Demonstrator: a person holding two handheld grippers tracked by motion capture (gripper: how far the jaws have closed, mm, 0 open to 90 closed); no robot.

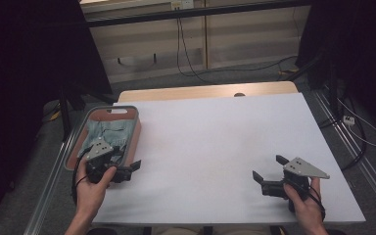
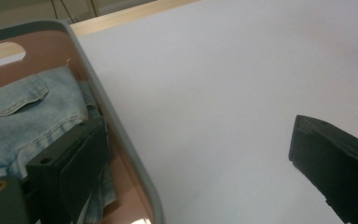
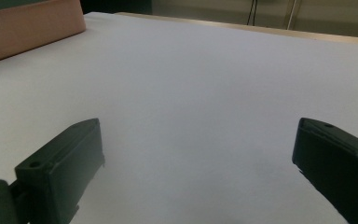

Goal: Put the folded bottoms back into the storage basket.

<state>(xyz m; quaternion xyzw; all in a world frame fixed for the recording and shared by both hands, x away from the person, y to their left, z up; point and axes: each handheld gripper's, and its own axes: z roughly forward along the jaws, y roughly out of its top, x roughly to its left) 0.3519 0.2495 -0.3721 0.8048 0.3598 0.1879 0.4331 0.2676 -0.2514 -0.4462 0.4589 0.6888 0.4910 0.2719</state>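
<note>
A pink basket [image 1: 136, 128] with a grey rim [image 2: 103, 103] stands at the table's left edge. Folded light-blue denim [image 1: 108, 131] lies inside it, seen close in the left gripper view as denim [image 2: 28, 112] with a pocket seam. My left gripper [image 1: 127, 162] is open at the basket's near right corner; in its own view the left gripper [image 2: 198, 126] straddles the rim, one jaw over the denim and the other over the white tabletop. My right gripper [image 1: 269, 168] is open and holds nothing, low over the near right of the table [image 1: 215, 142], also the right gripper [image 3: 196, 123].
The basket's pink wall [image 3: 28, 28] is at the far left of the right gripper view. A wooden strip [image 1: 205, 92] runs along the table's far edge. Cables [image 1: 186, 54] trail over the floor beyond, and metal rails [image 1: 357, 156] flank the table's sides.
</note>
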